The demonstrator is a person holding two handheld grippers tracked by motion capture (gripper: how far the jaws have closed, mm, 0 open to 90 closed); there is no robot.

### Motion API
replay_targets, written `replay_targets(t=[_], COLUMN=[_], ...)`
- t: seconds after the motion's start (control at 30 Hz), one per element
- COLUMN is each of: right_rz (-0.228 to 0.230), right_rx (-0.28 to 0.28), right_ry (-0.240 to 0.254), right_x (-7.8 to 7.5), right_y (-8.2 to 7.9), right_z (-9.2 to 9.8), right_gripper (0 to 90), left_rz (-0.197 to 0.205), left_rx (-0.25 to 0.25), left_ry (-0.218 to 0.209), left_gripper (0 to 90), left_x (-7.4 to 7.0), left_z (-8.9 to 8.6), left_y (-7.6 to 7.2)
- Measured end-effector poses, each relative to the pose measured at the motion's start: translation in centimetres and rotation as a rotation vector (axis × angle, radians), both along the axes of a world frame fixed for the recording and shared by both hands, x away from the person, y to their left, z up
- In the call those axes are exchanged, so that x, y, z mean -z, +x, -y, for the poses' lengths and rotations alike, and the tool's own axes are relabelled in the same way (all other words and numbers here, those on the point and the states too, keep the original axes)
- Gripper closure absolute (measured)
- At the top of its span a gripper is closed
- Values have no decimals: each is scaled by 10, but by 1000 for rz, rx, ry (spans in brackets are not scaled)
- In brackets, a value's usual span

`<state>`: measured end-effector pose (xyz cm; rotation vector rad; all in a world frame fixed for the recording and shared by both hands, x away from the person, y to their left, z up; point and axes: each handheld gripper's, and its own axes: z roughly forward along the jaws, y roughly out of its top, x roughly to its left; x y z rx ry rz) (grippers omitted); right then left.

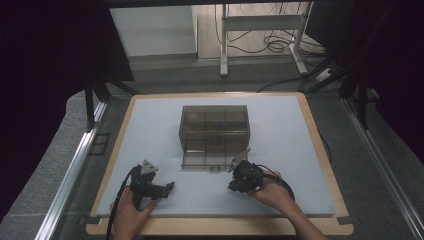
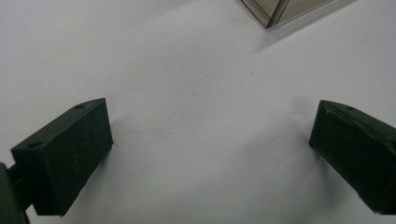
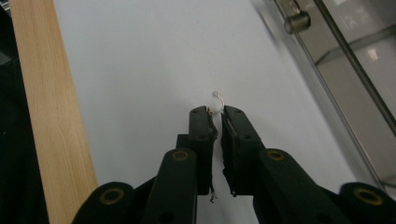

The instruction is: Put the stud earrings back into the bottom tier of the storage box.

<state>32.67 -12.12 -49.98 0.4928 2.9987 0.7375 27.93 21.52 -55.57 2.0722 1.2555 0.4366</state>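
Left to right.

Your left gripper (image 1: 169, 187) lies low on the white mat (image 1: 150, 130), jaws wide apart with bare mat between them in the left gripper view. It's idle, gripping nothing. A corner of the smoky clear organiser box (image 2: 280, 10) sits at the top of that view, well apart from the jaws.

Centre: the organiser box (image 1: 214, 129) stands mid-mat, its hinged lid (image 1: 202, 160) folded down flat toward you. Small dark bits sit in the compartments; too small to identify.

Your right gripper (image 3: 215, 112) is just in front of the lid's near edge, tips down near the mat. Jaws nearly together, pinching a tiny hooked wire piece (image 3: 219, 99), likely an earring hook; its curl pokes out past the tips. I can't tell if it's off the mat yet. The wooden board edge (image 3: 51, 121) runs down the left of that view, the lid's hinge (image 3: 296, 21) sits top right.

My read: you're at the pickup step, small part just gripped. Next move calls for a straight lift without loosening the pinch, because the wire is thin and the hold is at the very tips, so it could slip or twist. Then carry it over the lid to a compartment and release low.
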Motion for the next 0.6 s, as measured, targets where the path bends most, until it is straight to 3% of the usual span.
replay_targets(t=[0.3,0.43,0.47,0.6], right_rz=[-9,5,29,23], right_rx=[-5,-8,-3,1], right_ry=[14,-1,-9,-7], right_x=[6,10,10,10], right_y=[3,3,2,3], right_z=[-13,-17,-16,-16], right_gripper=[753,783,837,842], left_rz=[0,0,0,0], left_rx=[0,0,0,0], left_ry=[1,1,1,1], left_gripper=[0,0,0,0], left_x=[0,0,0,0], left_z=[0,0,0,0], left_y=[0,0,0,0])
